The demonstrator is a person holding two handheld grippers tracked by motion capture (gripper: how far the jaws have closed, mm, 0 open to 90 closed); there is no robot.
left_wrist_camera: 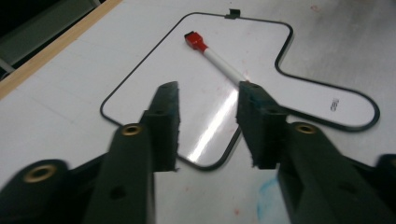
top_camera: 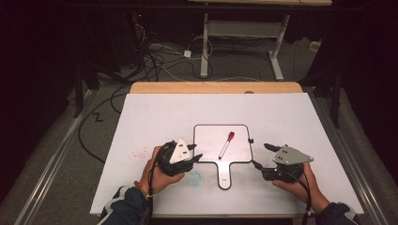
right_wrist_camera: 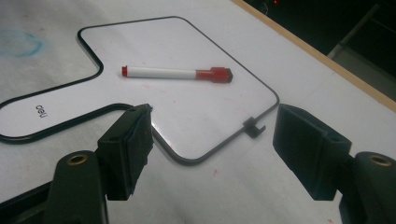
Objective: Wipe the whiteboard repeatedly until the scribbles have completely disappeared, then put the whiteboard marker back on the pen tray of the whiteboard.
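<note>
A small white paddle-shaped whiteboard point(top_camera: 211, 138) with a black rim lies flat at the table's middle, its handle point(top_camera: 225, 176) toward me. On it rests a white marker point(top_camera: 226, 144) with a red cap, cap pointing away. My left gripper point(top_camera: 195, 151) stands open at the board's near left corner, nothing between its jaws. My right gripper point(top_camera: 261, 155) is open just off the board's near right corner, also holding nothing. The left gripper view has the marker point(left_wrist_camera: 219, 63) beyond the open jaws. In the right gripper view the marker point(right_wrist_camera: 173, 73) lies across the board point(right_wrist_camera: 140, 42).
A white sheet point(top_camera: 281, 117) covers the table, with a wooden strip point(top_camera: 216, 87) at the far edge. A blue smudge point(top_camera: 195, 177) and faint red specks point(top_camera: 138, 152) mark the sheet near my left hand. A small black clip point(right_wrist_camera: 253, 127) sits on the board's rim. Cables lie on the floor beyond.
</note>
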